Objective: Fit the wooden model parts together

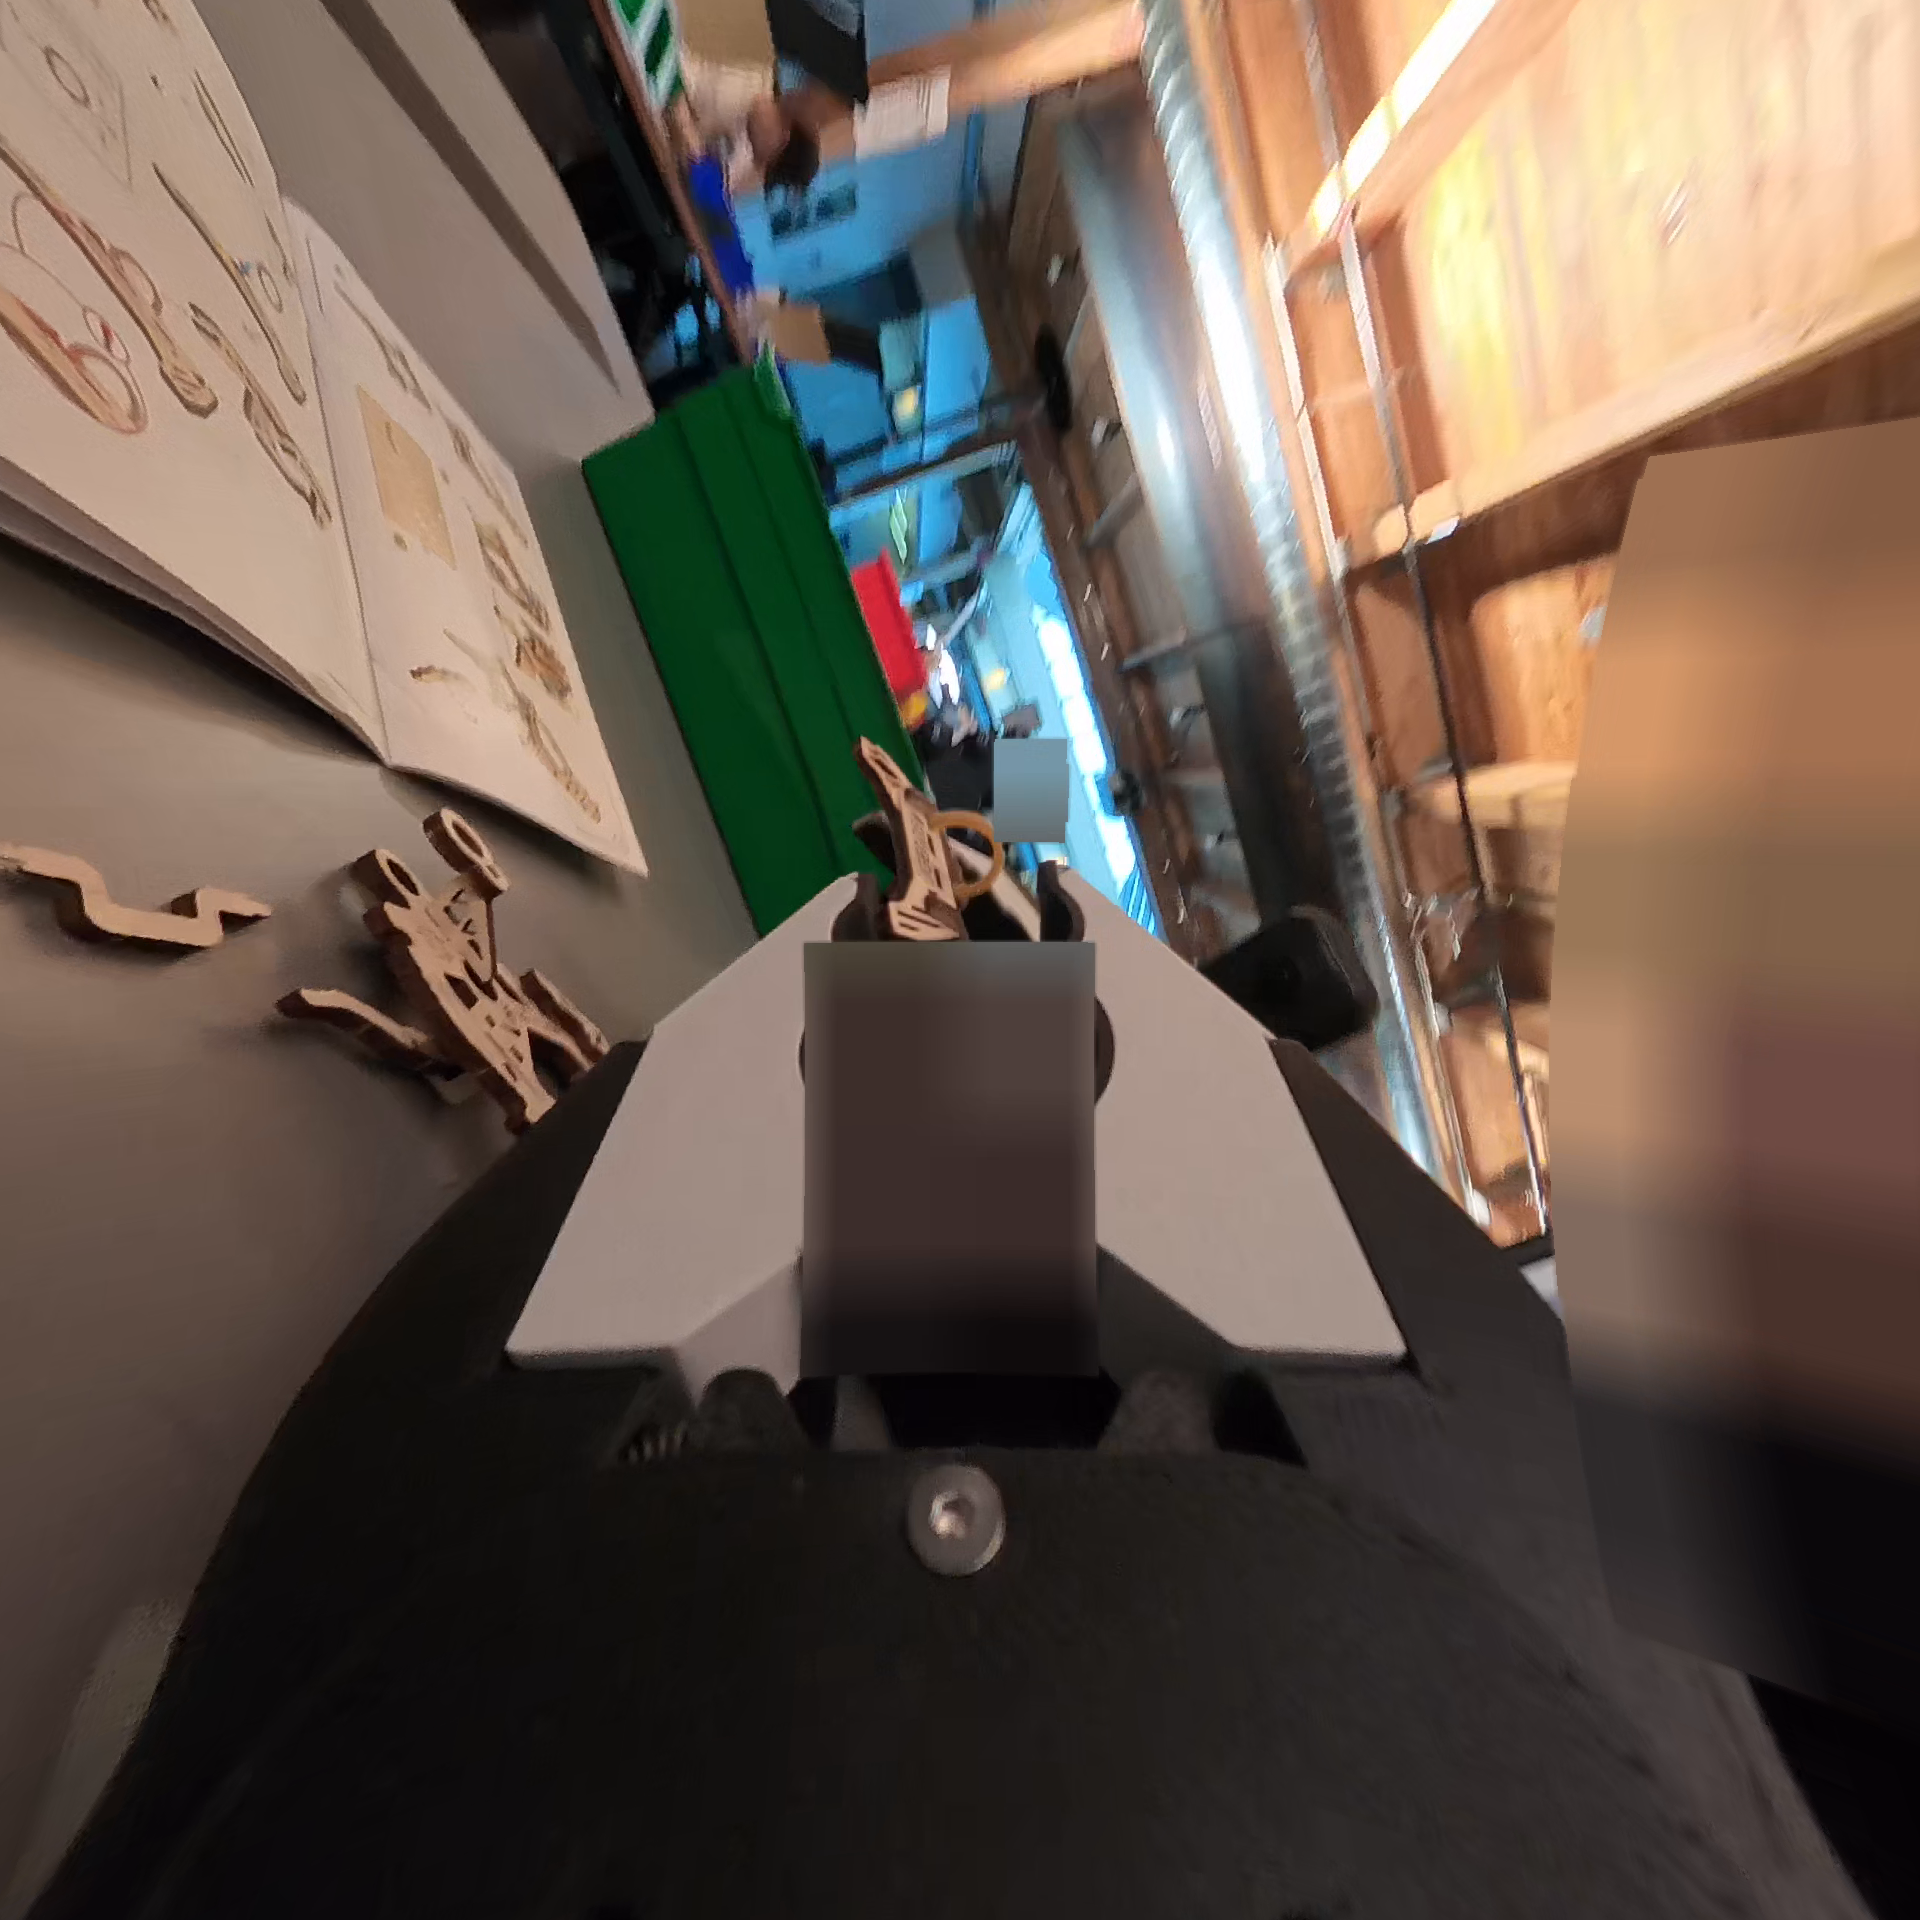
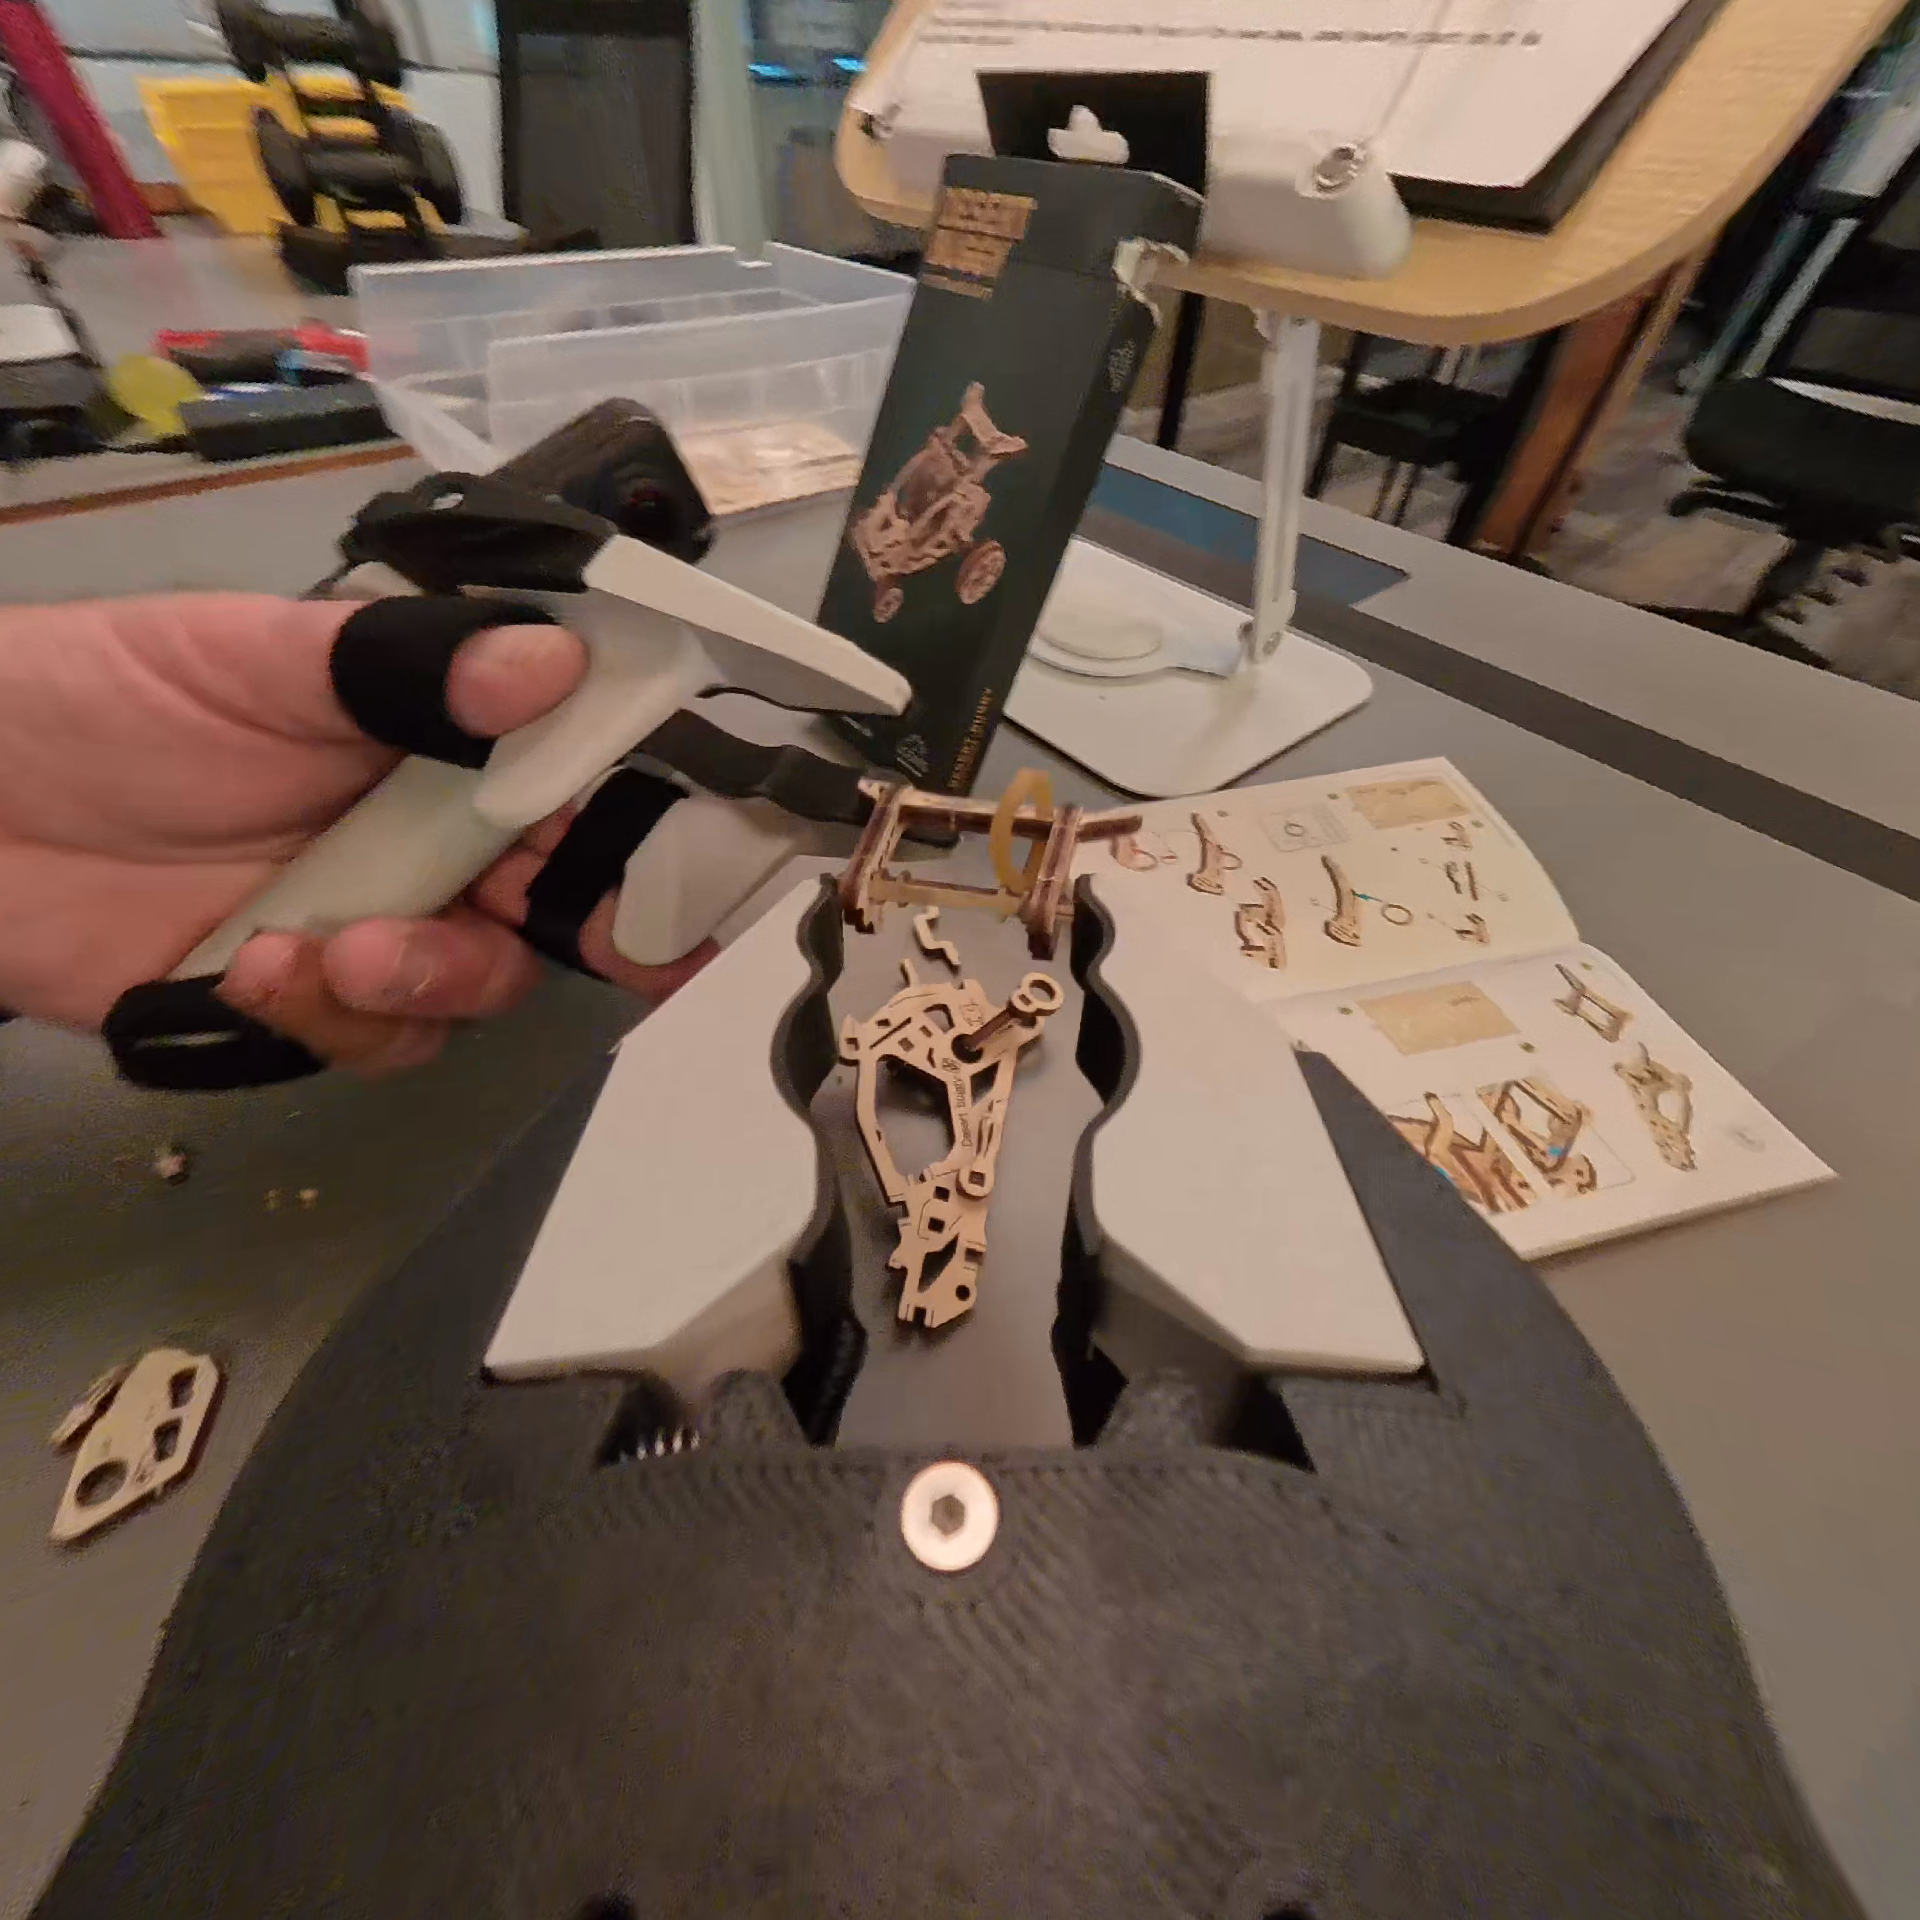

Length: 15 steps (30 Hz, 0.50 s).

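A small wooden assembly (image 2: 956, 868) with a tan rubber band (image 2: 1013, 836) hangs in the air above the grey table (image 2: 312, 1195). My right gripper (image 2: 956, 914) has one fingertip on each side of it and is shut on it. My left gripper (image 2: 883, 748), held by a hand (image 2: 208, 779), reaches in from the left to the assembly's left end. In the left wrist view the assembly (image 1: 914, 862) sits between my left gripper's tips (image 1: 961, 904), close to the left pad. I cannot tell if it is pinched. A flat wooden frame with a key-shaped peg (image 2: 935, 1122) (image 1: 457, 966) lies below.
A zigzag wooden piece (image 2: 932, 935) (image 1: 135, 904) and a flat holed piece (image 2: 135, 1444) lie on the table. The open instruction booklet (image 2: 1455, 997) (image 1: 312, 416) is at the right. The dark kit box (image 2: 987, 468), a white stand (image 2: 1195, 675) and a clear organiser (image 2: 644, 343) stand behind. A green bin (image 1: 748, 644) is nearby. Both grippers' tips are close together, under 4 cm apart.
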### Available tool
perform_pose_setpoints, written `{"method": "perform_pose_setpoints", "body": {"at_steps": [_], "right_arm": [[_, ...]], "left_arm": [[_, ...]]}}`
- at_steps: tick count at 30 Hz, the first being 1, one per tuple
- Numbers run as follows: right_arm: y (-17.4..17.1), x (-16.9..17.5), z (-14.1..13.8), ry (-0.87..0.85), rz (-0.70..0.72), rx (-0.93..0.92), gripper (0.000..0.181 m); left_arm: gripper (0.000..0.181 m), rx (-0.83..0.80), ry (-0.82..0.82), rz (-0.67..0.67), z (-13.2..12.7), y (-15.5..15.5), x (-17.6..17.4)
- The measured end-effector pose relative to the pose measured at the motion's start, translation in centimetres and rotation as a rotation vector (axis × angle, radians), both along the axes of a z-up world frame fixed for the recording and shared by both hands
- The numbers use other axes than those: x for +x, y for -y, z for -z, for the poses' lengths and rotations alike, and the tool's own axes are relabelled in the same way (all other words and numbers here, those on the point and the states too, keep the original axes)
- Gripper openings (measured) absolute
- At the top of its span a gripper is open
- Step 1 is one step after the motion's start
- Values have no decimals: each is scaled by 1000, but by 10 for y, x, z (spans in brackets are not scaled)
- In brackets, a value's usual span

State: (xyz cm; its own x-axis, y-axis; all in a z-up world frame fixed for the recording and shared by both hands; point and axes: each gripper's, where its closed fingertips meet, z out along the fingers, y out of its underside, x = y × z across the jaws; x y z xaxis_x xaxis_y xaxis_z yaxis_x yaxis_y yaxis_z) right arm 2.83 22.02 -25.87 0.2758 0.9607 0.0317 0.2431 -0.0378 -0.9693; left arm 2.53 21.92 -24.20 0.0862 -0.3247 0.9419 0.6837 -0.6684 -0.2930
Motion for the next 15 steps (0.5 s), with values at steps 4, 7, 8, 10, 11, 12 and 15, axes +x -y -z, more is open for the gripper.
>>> {"method": "perform_pose_setpoints", "body": {"at_steps": [4, 7, 8, 10, 11, 12, 15], "right_arm": [[11, 2, 0, -14, -123, -3, 41], [17, 3, 1, 12, -198, 25, 41], [19, 3, 1, 13, -229, 27, 41], [25, 2, -2, -1, -294, 24, 41], [25, 1, -3, 2, -313, 25, 41], [26, 0, -2, 10, -338, 29, 41], [28, -4, -2, 12, -402, 40, 41]], "left_arm": [[27, 14, 31, 105, -5, 5, 8], [25, 34, 54, 152, -10, 8, 11], [23, 38, 56, 169, -10, 9, 12], [22, 45, 43, 202, -10, 11, 13], [20, 48, 27, 217, -9, 12, 13], [18, 56, 10, 230, -8, 13, 12], [12, 66, -11, 243, -8, 12, 8]]}}
